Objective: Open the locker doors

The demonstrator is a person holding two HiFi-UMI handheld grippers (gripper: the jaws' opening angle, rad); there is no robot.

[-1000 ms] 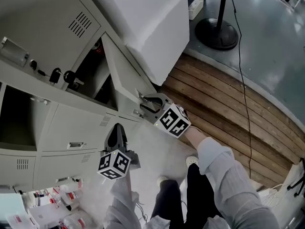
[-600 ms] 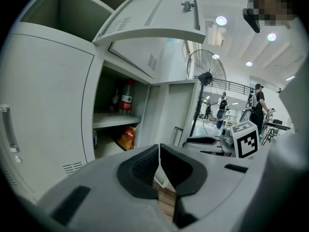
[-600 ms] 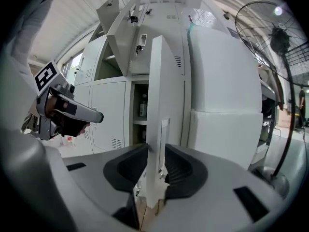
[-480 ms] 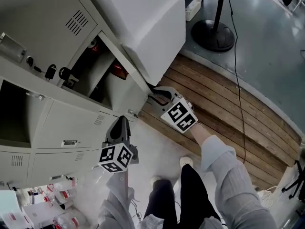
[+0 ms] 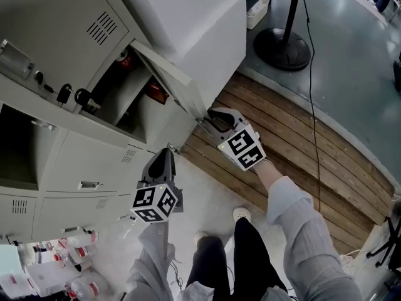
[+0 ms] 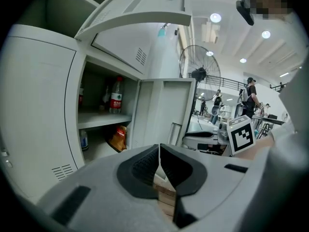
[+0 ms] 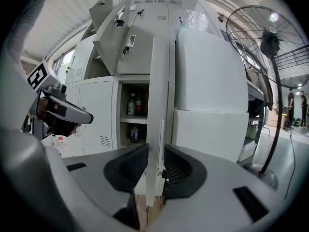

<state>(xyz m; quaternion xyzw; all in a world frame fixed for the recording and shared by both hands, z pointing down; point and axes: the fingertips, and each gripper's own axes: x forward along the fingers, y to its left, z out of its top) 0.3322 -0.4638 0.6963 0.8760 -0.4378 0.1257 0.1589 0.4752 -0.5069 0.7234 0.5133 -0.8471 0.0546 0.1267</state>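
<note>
Wooden plank strip (image 5: 294, 149) runs diagonally, between a pale floor (image 5: 207, 199) and a glossy grey floor (image 5: 357, 55). Standing fan (image 7: 270, 47), with its round black base (image 5: 282, 46) on the grey floor just past the planks. Large white block (image 5: 194, 24) stands at the planks' edge. Round ceiling lights (image 6: 215, 18) are lit on a white ceiling. People (image 6: 251, 93) stand far off in an open hall.

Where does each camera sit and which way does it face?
Head view: on the person's head, looking down at the grey metal lockers, left gripper, right gripper, sleeves and legs.
Left gripper view: on that gripper, facing the open compartment; shut, empty jaws show.
Right gripper view: on that gripper, facing the lockers; its jaws, just closing, clasp the open grey locker door's edge.
Shared: both gripper views show that door and the other gripper.
</note>
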